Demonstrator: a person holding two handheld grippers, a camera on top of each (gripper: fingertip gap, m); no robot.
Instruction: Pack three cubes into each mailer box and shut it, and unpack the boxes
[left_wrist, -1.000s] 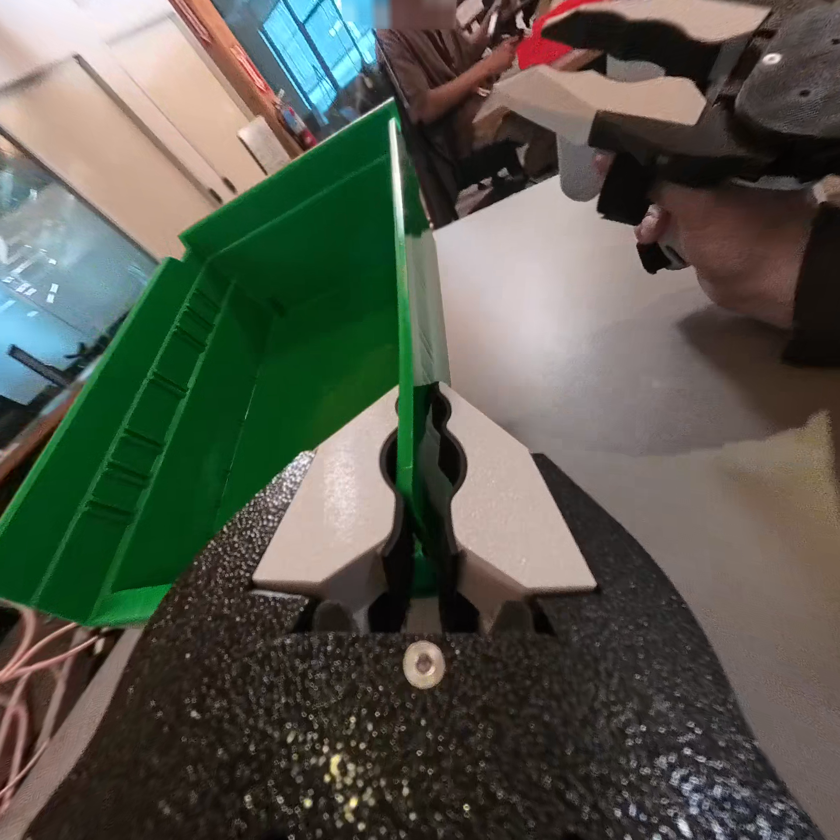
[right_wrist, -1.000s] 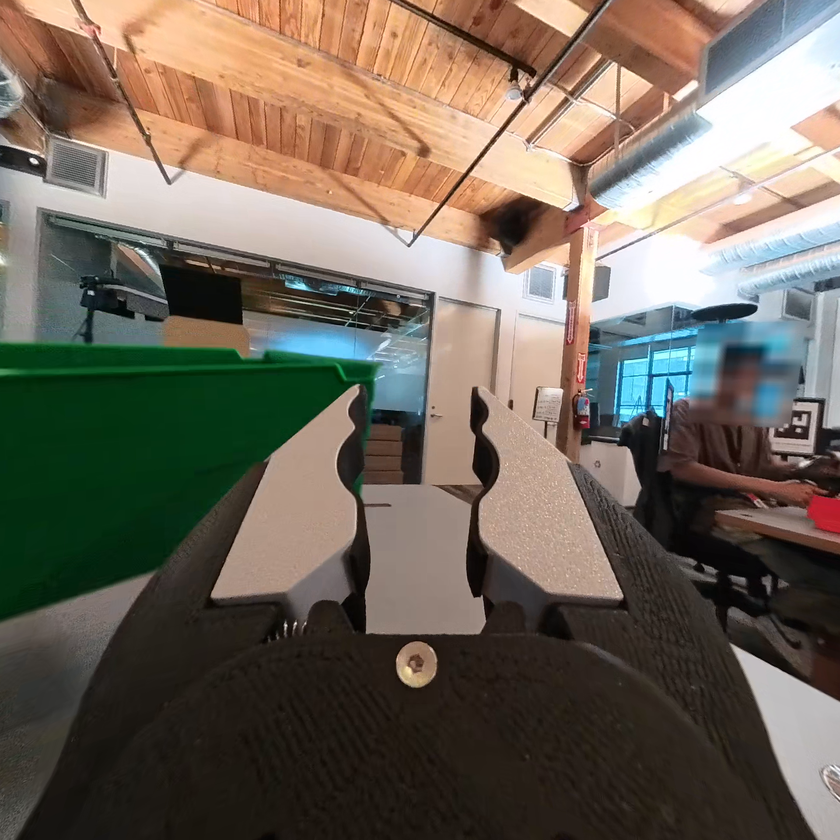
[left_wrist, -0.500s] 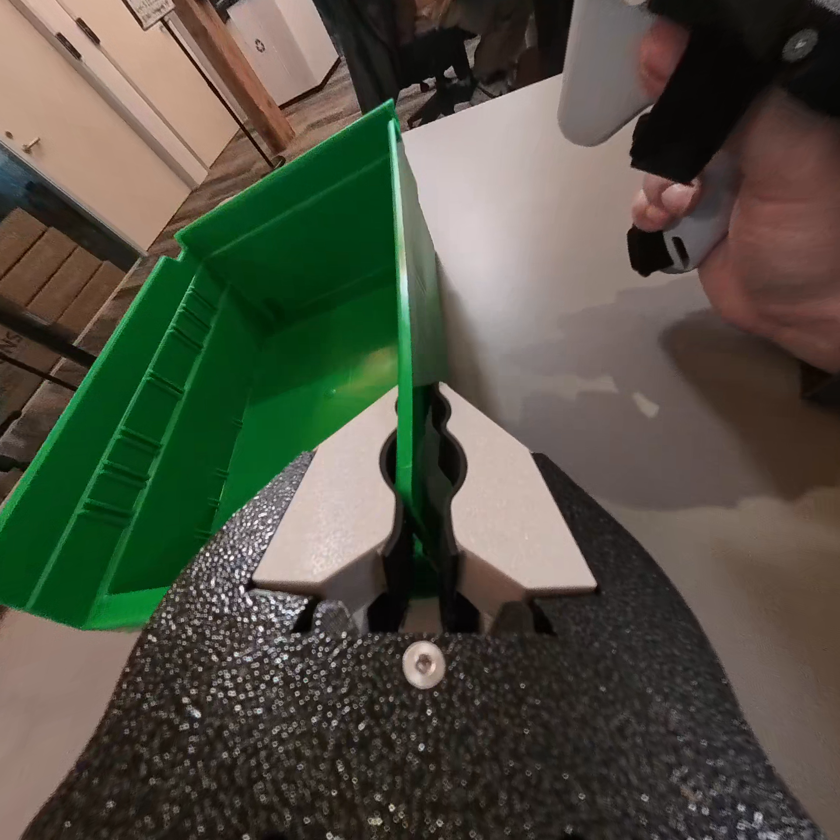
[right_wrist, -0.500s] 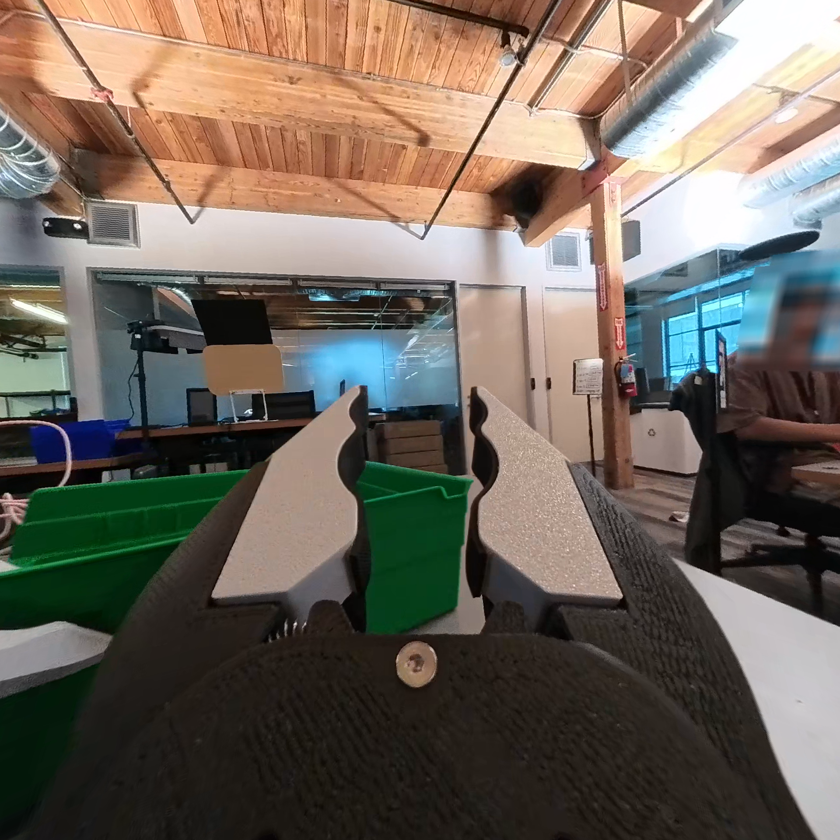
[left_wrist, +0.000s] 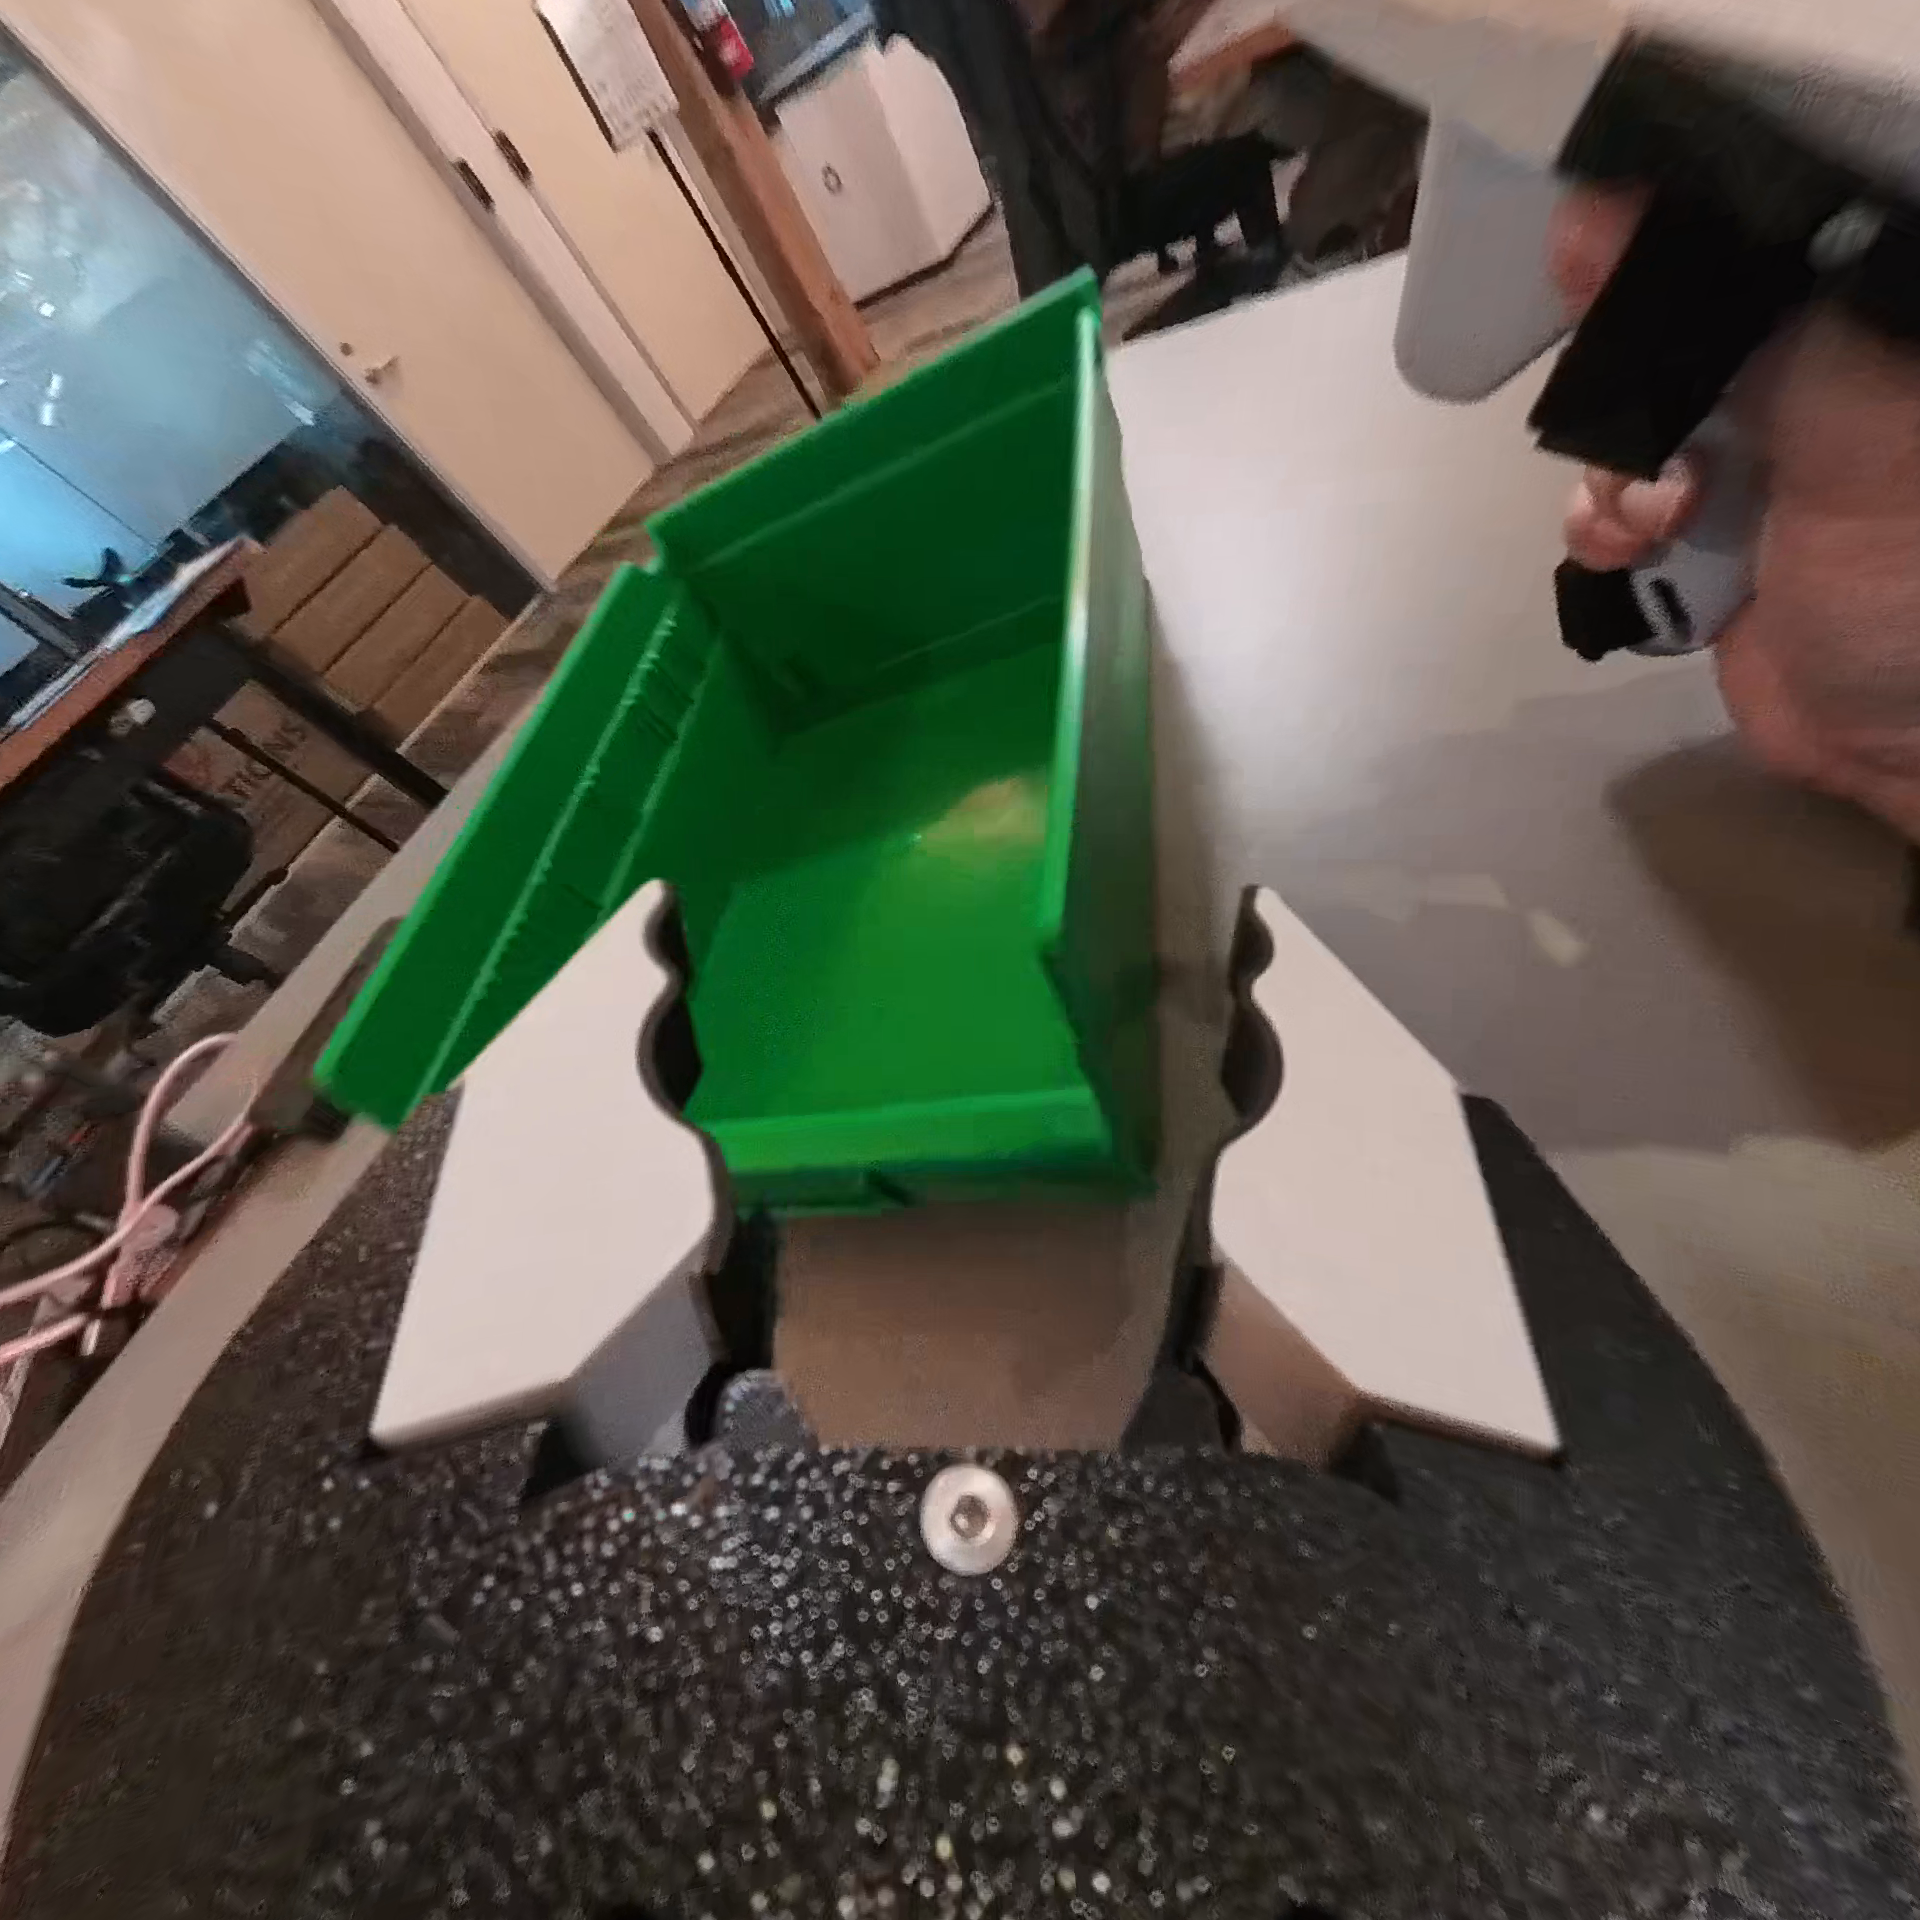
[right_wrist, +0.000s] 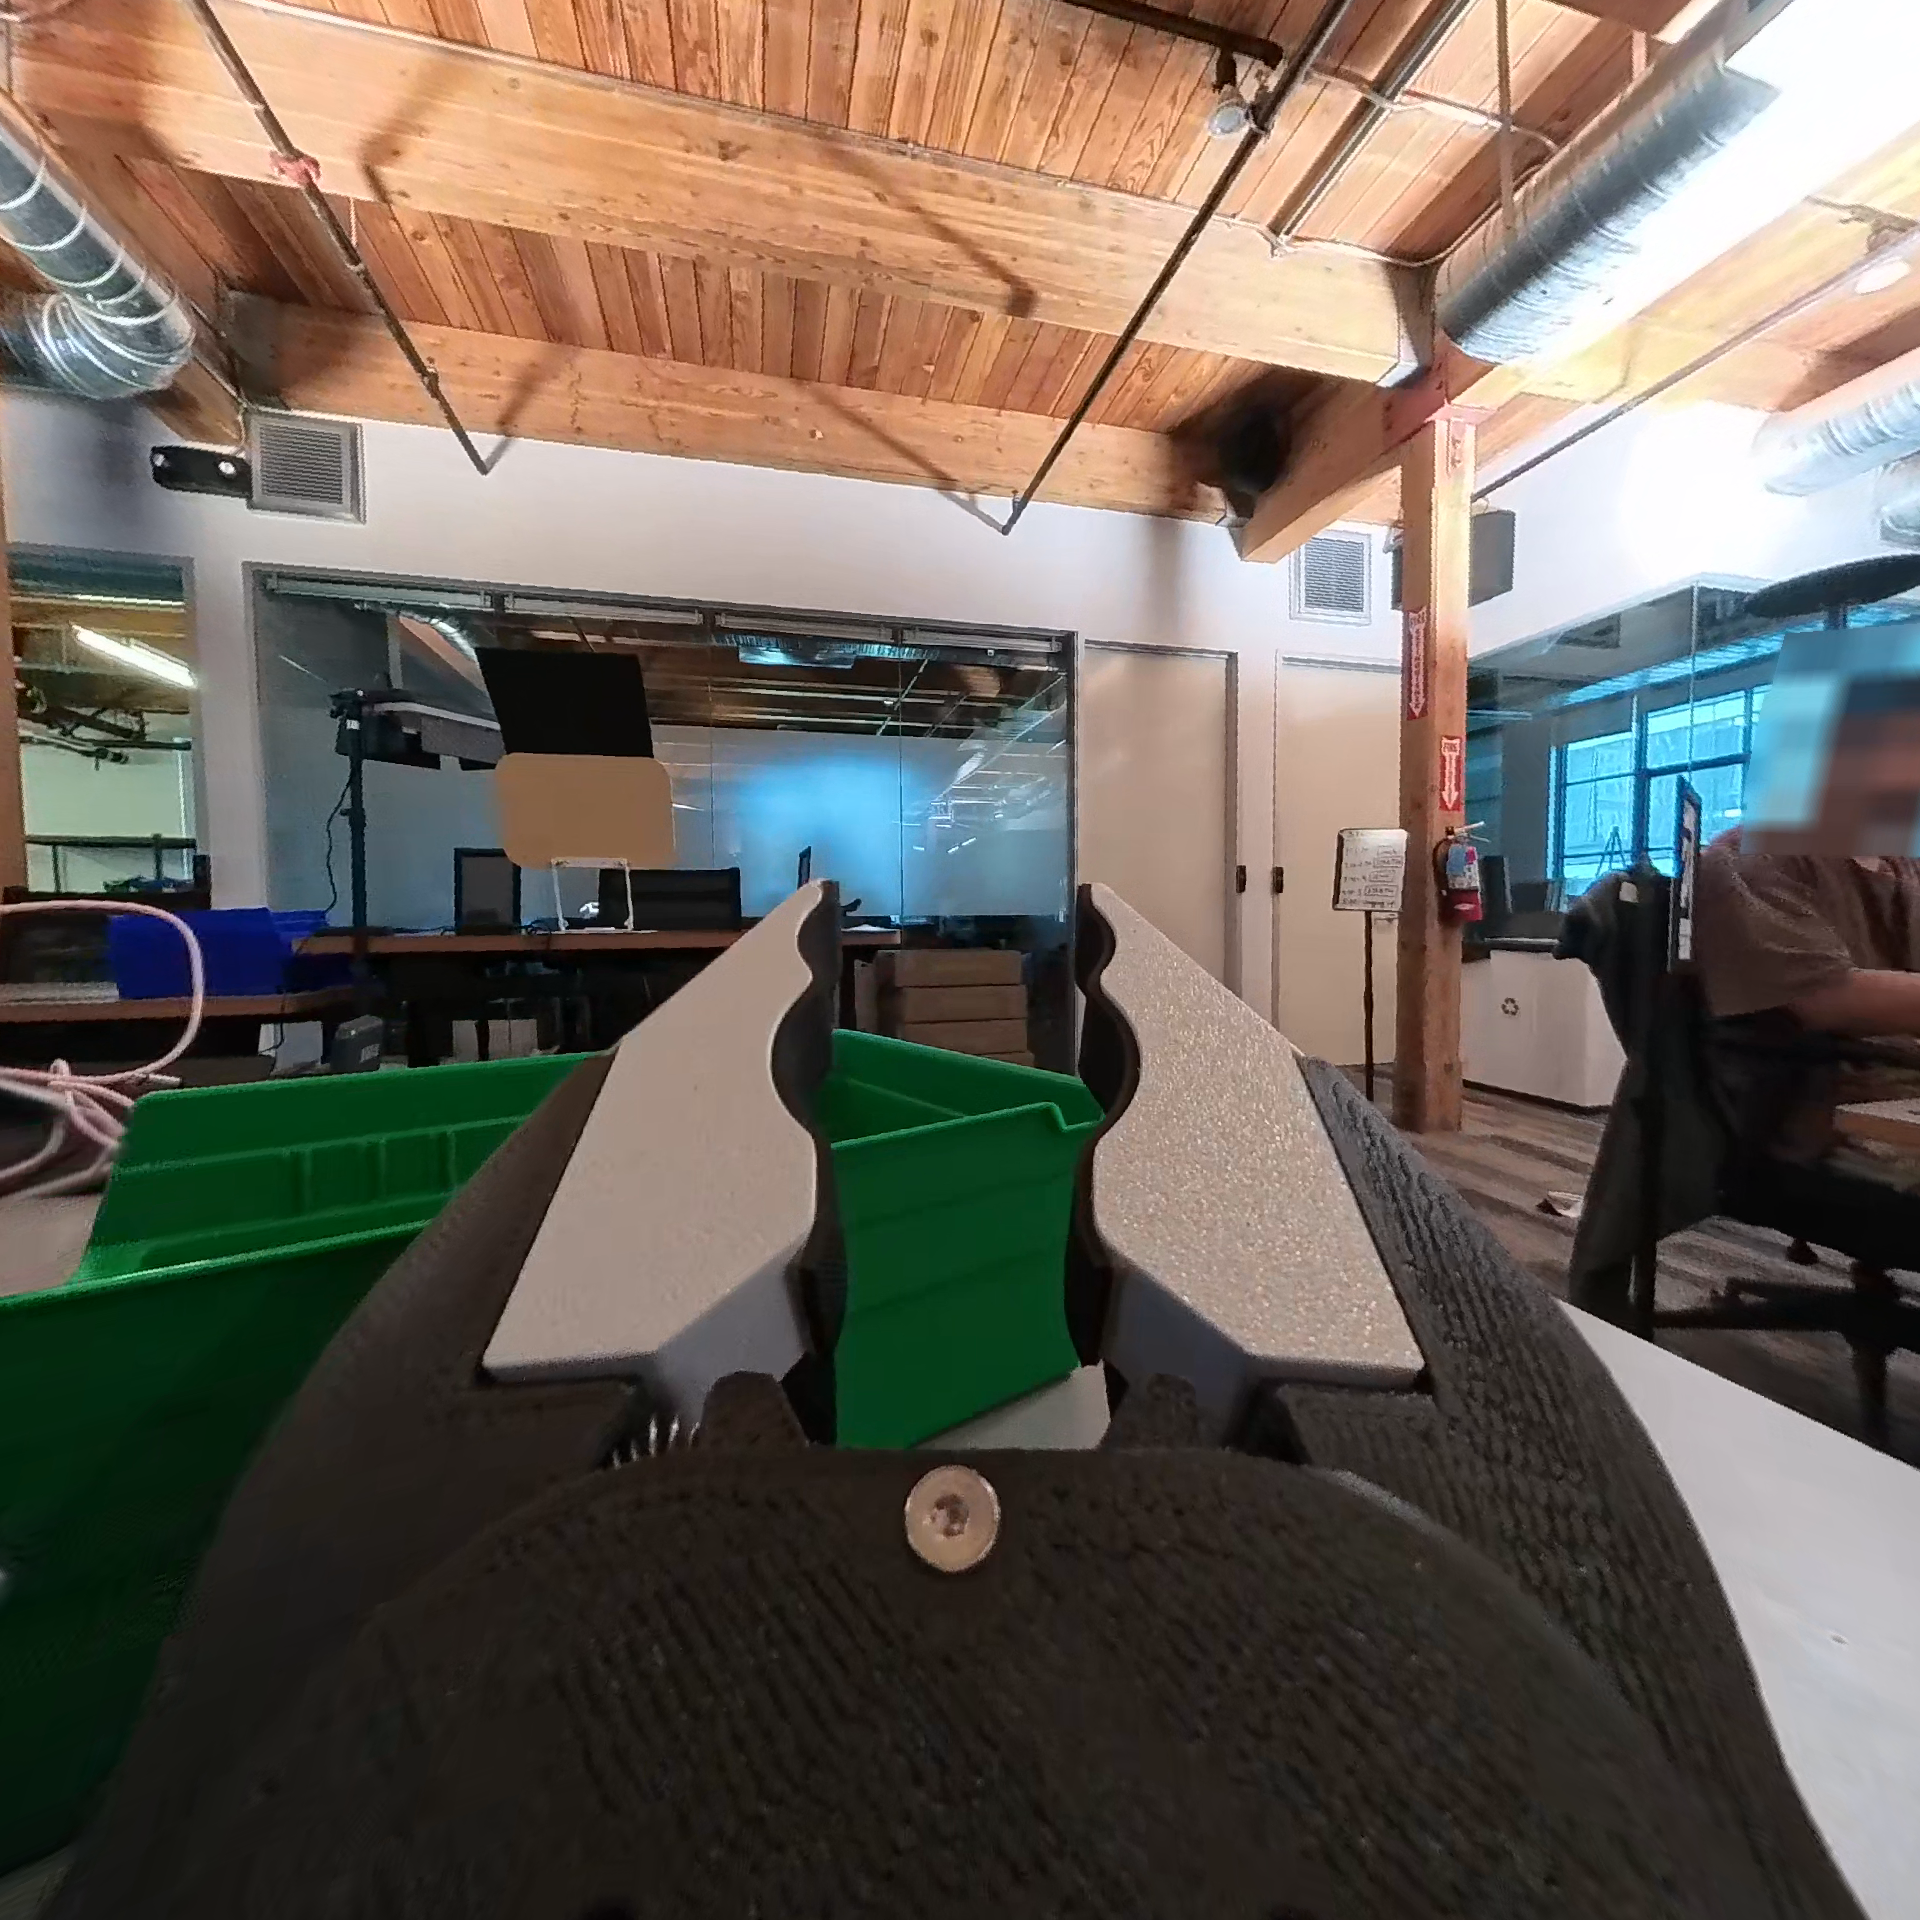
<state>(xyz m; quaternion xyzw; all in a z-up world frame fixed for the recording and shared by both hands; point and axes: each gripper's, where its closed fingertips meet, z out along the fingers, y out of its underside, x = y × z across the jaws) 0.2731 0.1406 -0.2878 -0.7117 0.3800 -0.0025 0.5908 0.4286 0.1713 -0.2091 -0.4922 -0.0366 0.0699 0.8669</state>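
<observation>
A green plastic bin (left_wrist: 894, 499) stands empty on the pale table (left_wrist: 1351, 727). My left gripper (left_wrist: 954, 896) is open wide just in front of the bin's near end, and its fingers (left_wrist: 561, 1122) do not touch it. My right gripper (right_wrist: 954, 896) is part open with nothing between its pads. It hovers to the right of the bin, whose green wall (right_wrist: 956, 1226) shows behind the gap. A hand (left_wrist: 1829, 644) holding the right gripper's handle shows at the top right of the left wrist view. I see no cubes or mailer boxes.
Pink cables (left_wrist: 135, 1226) lie past the table's left edge. A person (right_wrist: 1787, 987) sits at a desk to the right. Stacked cardboard boxes (right_wrist: 951, 997) and blue bins (right_wrist: 208, 951) stand far back. The table (right_wrist: 1818, 1558) runs on to the right.
My left gripper was shut on the bin's right wall and held it tilted up. It has opened and drawn back, and the bin now rests on the table. The right gripper's jaws kept their gap.
</observation>
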